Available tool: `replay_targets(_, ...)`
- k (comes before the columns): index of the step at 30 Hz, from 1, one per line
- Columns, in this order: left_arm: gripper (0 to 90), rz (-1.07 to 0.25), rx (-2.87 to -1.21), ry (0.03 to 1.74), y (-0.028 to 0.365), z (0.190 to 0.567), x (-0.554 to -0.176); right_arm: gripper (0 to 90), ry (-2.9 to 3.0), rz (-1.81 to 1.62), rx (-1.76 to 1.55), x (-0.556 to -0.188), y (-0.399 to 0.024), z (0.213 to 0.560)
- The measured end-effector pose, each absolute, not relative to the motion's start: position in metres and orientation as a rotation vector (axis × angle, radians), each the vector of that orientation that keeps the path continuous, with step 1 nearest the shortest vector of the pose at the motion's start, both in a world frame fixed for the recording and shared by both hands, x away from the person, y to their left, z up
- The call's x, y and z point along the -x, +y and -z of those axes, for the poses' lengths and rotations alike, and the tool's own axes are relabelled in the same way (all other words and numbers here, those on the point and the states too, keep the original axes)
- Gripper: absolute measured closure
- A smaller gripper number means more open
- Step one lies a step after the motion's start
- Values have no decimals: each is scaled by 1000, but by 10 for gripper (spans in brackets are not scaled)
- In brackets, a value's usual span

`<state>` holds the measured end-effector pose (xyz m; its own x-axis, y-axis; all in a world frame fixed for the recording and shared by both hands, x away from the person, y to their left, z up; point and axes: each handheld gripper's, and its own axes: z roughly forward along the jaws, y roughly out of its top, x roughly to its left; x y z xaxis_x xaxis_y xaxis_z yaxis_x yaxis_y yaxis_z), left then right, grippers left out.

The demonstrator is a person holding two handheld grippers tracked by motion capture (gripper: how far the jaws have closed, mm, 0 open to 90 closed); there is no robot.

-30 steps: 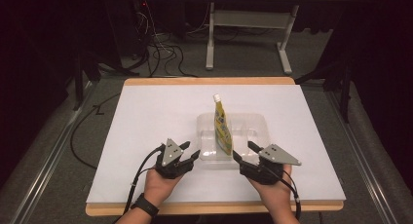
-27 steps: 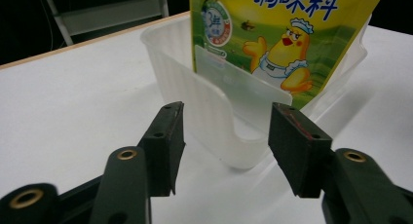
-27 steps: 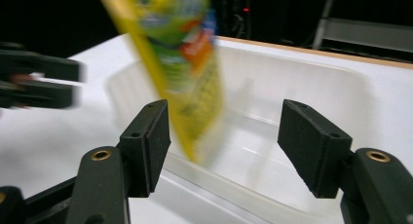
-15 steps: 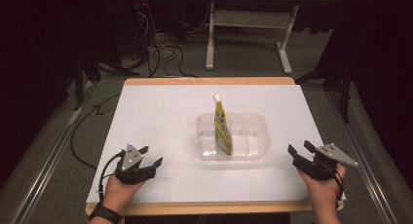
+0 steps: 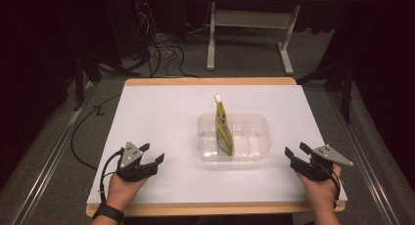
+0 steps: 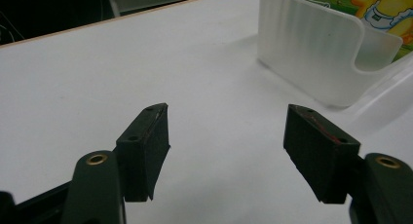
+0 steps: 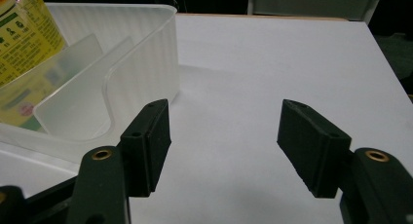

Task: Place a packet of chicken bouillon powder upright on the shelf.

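Both hands have drawn back from the clear plastic tray [image 5: 254,122] since a second ago, when the two grippers sat close against its near corners; now each rests near its own front corner of the white table [image 5: 161,112], well apart from the tray. At the left of the high view, the left gripper [image 5: 150,153] lies over the paper surface with its jaws pointing toward the tray, and its jaws have just been opening, with nothing between them; in the left gripper view [image 6: 226,121] they stand wide over bare white table, the tray's frosted corner [image 6: 311,44] ahead and to the right. At the right of the high view, the right gripper [image 5: 297,151] is likewise spread wide and empty, and in the right gripper view [image 7: 224,118] its jaws frame bare table with the tray's rounded wall [image 7: 141,53] just ahead on the left. Inside the tray stands the yellow pouch [image 5: 223,129], upright and leaning slightly, its white cap [image 5: 218,97] at the top and its base resting in the middle of the tray beside a low divider. Neither gripper touches the tray or the pouch.
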<state>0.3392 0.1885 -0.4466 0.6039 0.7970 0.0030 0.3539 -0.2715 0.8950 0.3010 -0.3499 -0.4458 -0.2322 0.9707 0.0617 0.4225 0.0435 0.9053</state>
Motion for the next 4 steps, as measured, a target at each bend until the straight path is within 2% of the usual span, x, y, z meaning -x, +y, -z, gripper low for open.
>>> replay_targets(4,339,-577,-1865,927,191,446,-339,377,1710,-1155,-1421,-301,-351,446)
